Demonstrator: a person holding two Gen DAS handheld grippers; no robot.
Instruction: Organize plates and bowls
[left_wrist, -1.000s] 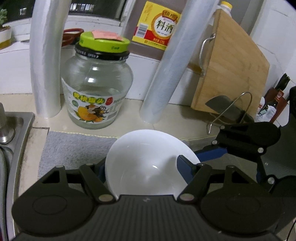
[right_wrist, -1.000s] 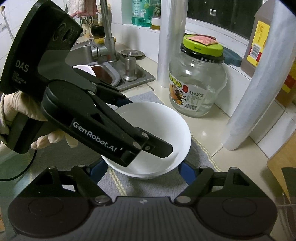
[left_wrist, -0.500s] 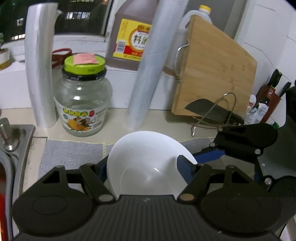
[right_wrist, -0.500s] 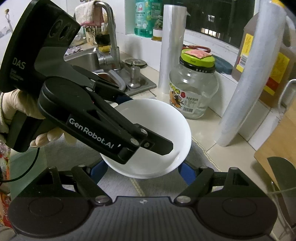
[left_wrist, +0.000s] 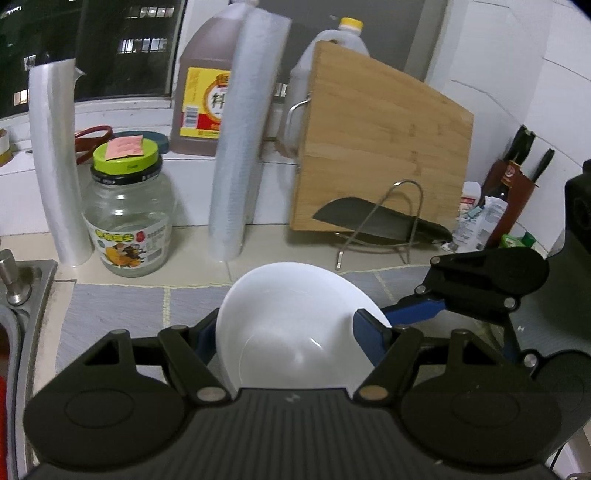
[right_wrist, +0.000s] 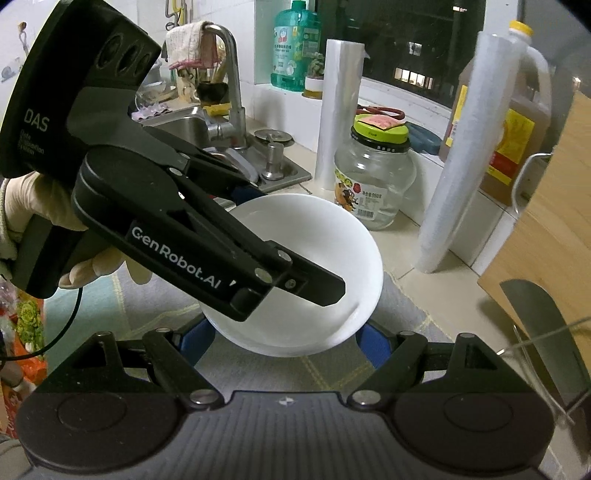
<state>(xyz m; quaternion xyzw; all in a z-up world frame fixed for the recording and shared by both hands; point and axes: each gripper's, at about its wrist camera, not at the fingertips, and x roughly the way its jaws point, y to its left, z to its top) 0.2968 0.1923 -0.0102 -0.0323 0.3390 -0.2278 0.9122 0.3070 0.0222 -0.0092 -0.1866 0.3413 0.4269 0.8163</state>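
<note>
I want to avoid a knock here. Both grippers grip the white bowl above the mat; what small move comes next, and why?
Probably ease the white bowl toward the wire rack, keeping it low. Both the left hand-held gripper and the right hand-held gripper clamp it, and a dark cleaver rests in that rack.

Pale countertop (left_wrist: 192, 254), grey mat (left_wrist: 122, 306), glass jar (left_wrist: 127, 210), film rolls (left_wrist: 229, 155)

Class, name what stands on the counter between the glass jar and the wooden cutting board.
A tall roll of clear plastic wrap stands between the glass jar and the cutting board, clearest in the left wrist view.
</note>
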